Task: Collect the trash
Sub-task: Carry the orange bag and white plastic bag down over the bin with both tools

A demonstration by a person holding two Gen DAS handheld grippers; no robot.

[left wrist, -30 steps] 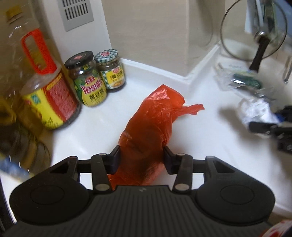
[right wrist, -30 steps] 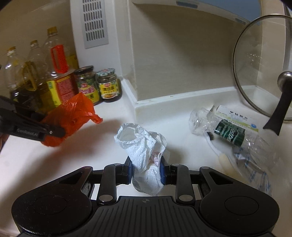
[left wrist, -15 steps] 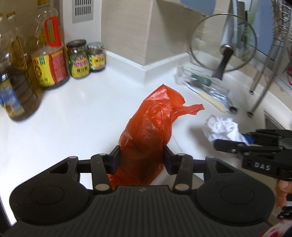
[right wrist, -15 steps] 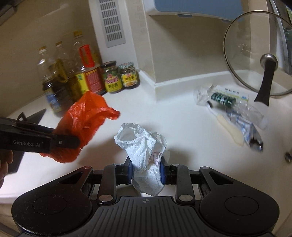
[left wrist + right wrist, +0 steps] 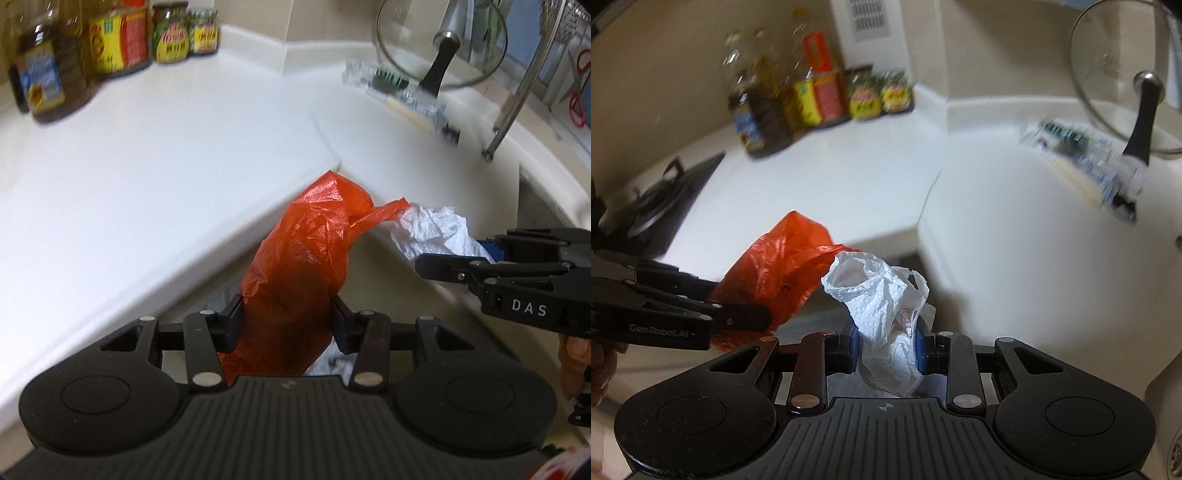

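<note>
My left gripper [image 5: 287,322] is shut on a crumpled orange plastic bag [image 5: 303,269], held in the air past the front edge of the white counter [image 5: 155,173]. In the right wrist view the orange bag [image 5: 779,266] hangs at the left in the left gripper [image 5: 738,317]. A crumpled white paper towel [image 5: 886,314] is clamped in my right gripper [image 5: 888,349]. From the left wrist view the white towel [image 5: 436,232] and the right gripper [image 5: 465,254] sit at the right, and the bag's tail nearly touches the towel.
Oil bottles [image 5: 764,114] and sauce jars [image 5: 879,94] stand at the back corner. A glass pot lid [image 5: 1123,81] leans on the wall, with a clear plastic bottle and wrappers [image 5: 1082,151] below it. A gas hob [image 5: 657,199] lies at the left. A dish rack leg [image 5: 517,96] stands at the right.
Both grippers have drawn back from the counter with their loads and now hang beyond its front edge. The orange bag and the white towel have come close together.
</note>
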